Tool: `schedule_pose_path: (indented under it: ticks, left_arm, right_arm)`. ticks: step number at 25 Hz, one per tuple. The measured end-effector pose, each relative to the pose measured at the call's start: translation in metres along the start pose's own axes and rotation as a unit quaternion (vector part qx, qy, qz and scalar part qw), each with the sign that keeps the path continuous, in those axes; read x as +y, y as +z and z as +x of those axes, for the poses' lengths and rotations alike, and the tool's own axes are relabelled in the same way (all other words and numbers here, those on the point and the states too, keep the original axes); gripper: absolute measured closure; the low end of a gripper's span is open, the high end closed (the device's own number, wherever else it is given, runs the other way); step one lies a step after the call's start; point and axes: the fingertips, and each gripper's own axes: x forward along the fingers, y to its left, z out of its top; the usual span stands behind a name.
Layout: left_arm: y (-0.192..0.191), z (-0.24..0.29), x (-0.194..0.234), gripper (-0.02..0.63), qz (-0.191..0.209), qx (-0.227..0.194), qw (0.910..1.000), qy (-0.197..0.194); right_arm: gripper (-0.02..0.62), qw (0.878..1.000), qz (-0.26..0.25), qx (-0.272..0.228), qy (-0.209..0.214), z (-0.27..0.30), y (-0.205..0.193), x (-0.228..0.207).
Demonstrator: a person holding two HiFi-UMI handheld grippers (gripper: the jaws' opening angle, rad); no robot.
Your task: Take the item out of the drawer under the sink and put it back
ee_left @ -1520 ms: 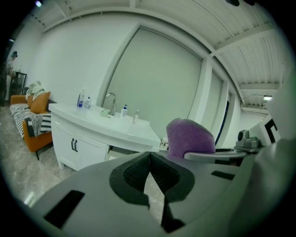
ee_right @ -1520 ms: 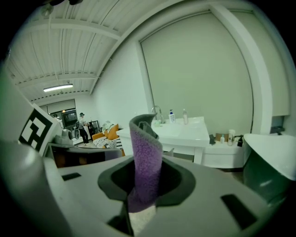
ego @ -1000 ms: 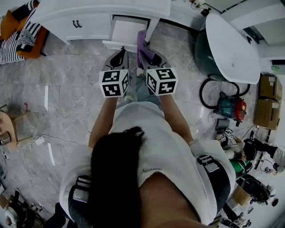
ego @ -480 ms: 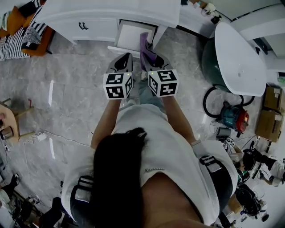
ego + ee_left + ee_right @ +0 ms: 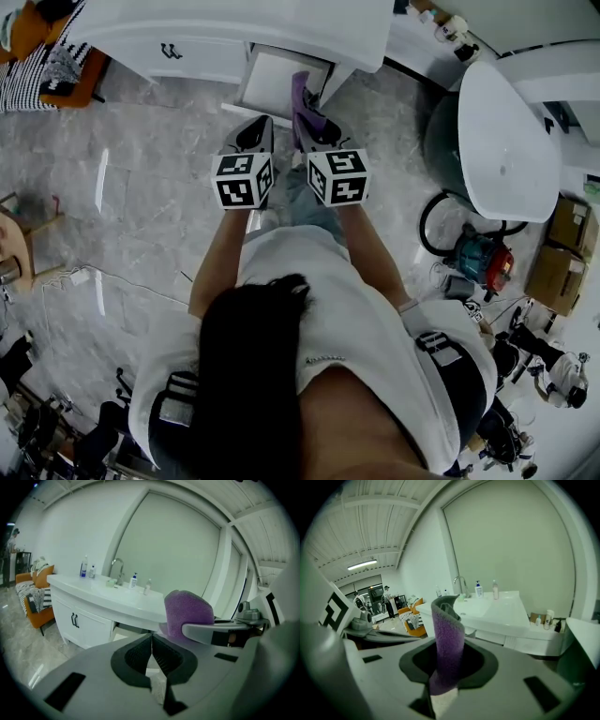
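Right gripper (image 5: pixel 446 667) jaws clamp the purple sponge (image 5: pixel 449 630) upright; left gripper (image 5: pixel 152 656) jaws are closed, empty. Both have advanced toward the open drawer (image 5: pixel 274 80); the sponge remains outside, so the return appears under way.

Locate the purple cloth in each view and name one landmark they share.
Head view: purple cloth top centre, gripped by the right tool.
Left gripper view: right of centre, above the shut left tool.
Right gripper view: centre, clamped in that tool.
Shared landmark: the white sink counter.
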Motion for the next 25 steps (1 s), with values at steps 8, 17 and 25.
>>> schedule_pose_path:
  ticks: [8, 17, 25]
  left_arm:
    - [0.001, 0.039, 0.022, 0.601, -0.009, 0.021, 0.9995, 0.021]
    - [0.010, 0.080, 0.052, 0.601, -0.024, 0.017, 0.9982, 0.051]
    - [-0.006, 0.111, 0.071, 0.601, -0.051, 0.032, 0.9960, 0.066]
  right_arm:
    - [0.491, 1.000, -0.018, 0.017, 0.001, 0.038, -0.002, -0.024]
    - [0.491, 0.999, 0.006, 0.053, 0.012, 0.090, -0.023, -0.045]
    - [0.491, 0.994, 0.015, 0.107, 0.008, 0.141, -0.055, -0.070]
